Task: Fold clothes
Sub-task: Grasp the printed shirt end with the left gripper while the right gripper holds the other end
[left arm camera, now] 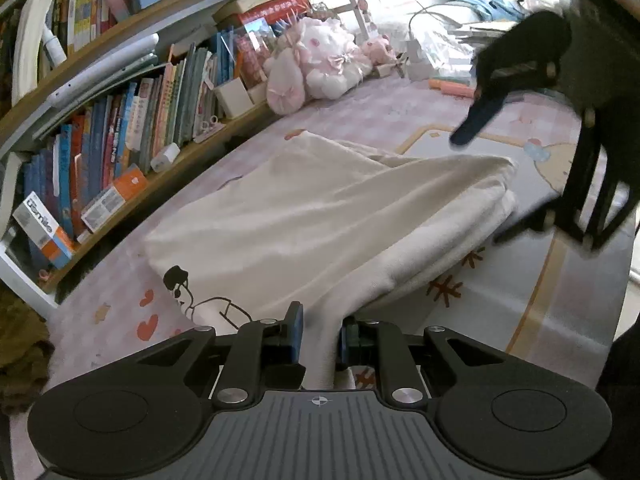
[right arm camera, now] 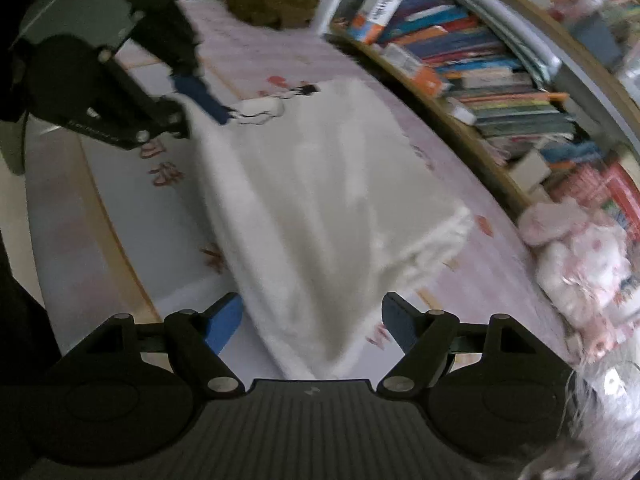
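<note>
In the left wrist view, a bookshelf (left arm camera: 120, 128) full of books was seen from nine to eleven o'clock, and a pink plush toy (left arm camera: 320, 60) was placed at twelve o'clock beside its far end. The white garment (left arm camera: 312, 216) was spread in the centre on a pink printed mat (left arm camera: 520, 300), with a black cartoon drawing (left arm camera: 192, 292) printed on the cloth towards seven o'clock. At six o'clock the left gripper (left arm camera: 320, 340) was closed on a bunched edge of the white garment, and the cloth was pinched between its two blue pads. At two o'clock the right gripper (left arm camera: 500, 168) was seen above the far fold of the garment; its fingers were spread apart and the picture there was blurred.

In the right wrist view, the left gripper (right arm camera: 200, 116) was seen at ten o'clock, holding the far edge of the white garment (right arm camera: 320, 200) near the drawing. The garment was stretched from there down to six o'clock, over the mat (right arm camera: 120, 220). The right gripper (right arm camera: 312, 320) was opened wide at six o'clock, and the near end of the cloth was lying between its fingers without being pressed by them. The bookshelf (right arm camera: 500, 72) was seen from one to three o'clock, and the plush toy (right arm camera: 580, 260) at four o'clock. This whole view was blurred.
</note>
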A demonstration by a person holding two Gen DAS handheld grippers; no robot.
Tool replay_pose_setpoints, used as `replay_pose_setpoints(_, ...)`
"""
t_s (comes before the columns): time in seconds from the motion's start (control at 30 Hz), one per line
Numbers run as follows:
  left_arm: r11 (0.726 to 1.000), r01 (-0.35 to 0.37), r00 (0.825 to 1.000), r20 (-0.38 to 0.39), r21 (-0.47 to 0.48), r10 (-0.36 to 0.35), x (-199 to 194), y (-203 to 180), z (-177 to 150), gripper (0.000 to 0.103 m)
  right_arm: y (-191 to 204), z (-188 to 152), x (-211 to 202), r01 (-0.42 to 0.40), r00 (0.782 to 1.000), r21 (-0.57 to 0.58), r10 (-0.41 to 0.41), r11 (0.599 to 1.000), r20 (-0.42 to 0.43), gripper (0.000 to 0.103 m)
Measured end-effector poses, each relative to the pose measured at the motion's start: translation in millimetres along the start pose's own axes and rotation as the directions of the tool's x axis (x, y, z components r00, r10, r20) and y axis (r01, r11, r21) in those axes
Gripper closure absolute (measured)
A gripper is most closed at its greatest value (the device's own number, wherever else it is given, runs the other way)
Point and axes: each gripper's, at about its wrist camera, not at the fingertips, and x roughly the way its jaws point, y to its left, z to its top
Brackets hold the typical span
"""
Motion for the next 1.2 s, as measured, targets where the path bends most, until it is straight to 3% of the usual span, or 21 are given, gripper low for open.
replay_pose_setpoints(0.27, 0.992, 0.039, 0.999, 0.021, -0.117, -0.037, 2.5, 15.2, 5.0, 0.086, 17.1, 13.2, 31.2, 0.080, 0.997, 0.022, -0.080, 0.997, -0.008, 0.030)
replay_pose_setpoints(0.33, 0.994, 0.039, 0.999, 0.019, -0.103, -0.037, 1.5, 14.1, 3.3, 0.086, 18.3, 10.9, 35.0, 0.120, 0.993, -0.005, -0.121, 0.993, -0.017, 0.037)
replay_pose_setpoints(0.37, 0.995, 0.039, 0.999, 0.016, -0.091, -0.037, 1.1, 12.9, 2.1, 0.085, 17.7, 8.1, 36.1, 0.152, 0.988, -0.027, -0.153, 0.988, -0.021, 0.046)
replay_pose_setpoints(0.57, 0.999, 0.022, 0.999, -0.025, 0.030, -0.021, 0.7, -2.9, -8.3, 0.081, 11.2, -13.5, 30.0, 0.221, 0.974, -0.119, -0.225, 0.968, -0.020, 0.047)
replay_pose_setpoints(0.73, 0.992, 0.005, 0.998, -0.060, 0.126, 0.003, 0.5, -14.9, -19.5, 0.079, 24.5, -29.5, 28.6, 0.266, 0.963, -0.281, -0.266, 0.922, 0.038, 0.048)
replay_pose_setpoints(0.83, 0.991, -0.018, 0.997, -0.069, 0.130, 0.027, -0.6, -14.3, -26.2, 0.072, 33.5, -34.7, 24.7, 0.309, 0.951, -0.358, -0.293, 0.881, 0.101, 0.048)
replay_pose_setpoints(0.97, 0.992, -0.031, 0.996, -0.083, 0.123, 0.041, -0.8, -12.4, -33.5, 0.071, 41.6, -38.3, 22.6, 0.328, 0.945, -0.448, -0.287, 0.831, 0.161, 0.048)
replay_pose_setpoints(1.03, 0.991, -0.035, 0.995, -0.086, 0.129, 0.046, -0.5, -13.7, -36.0, 0.071, 43.3, -39.4, 22.9, 0.311, 0.950, -0.488, -0.260, 0.816, 0.170, 0.057)
replay_pose_setpoints(1.1, 0.989, -0.036, 0.995, -0.083, 0.144, 0.048, -0.3, -15.6, -37.5, 0.071, 45.0, -41.4, 24.7, 0.289, 0.957, -0.533, -0.234, 0.795, 0.170, 0.076)
replay_pose_setpoints(1.2, 0.985, -0.039, 0.996, -0.073, 0.167, 0.052, -0.8, -17.8, -39.1, 0.071, 43.8, -42.7, 27.1, 0.274, 0.962, -0.550, -0.221, 0.789, 0.163, 0.082)
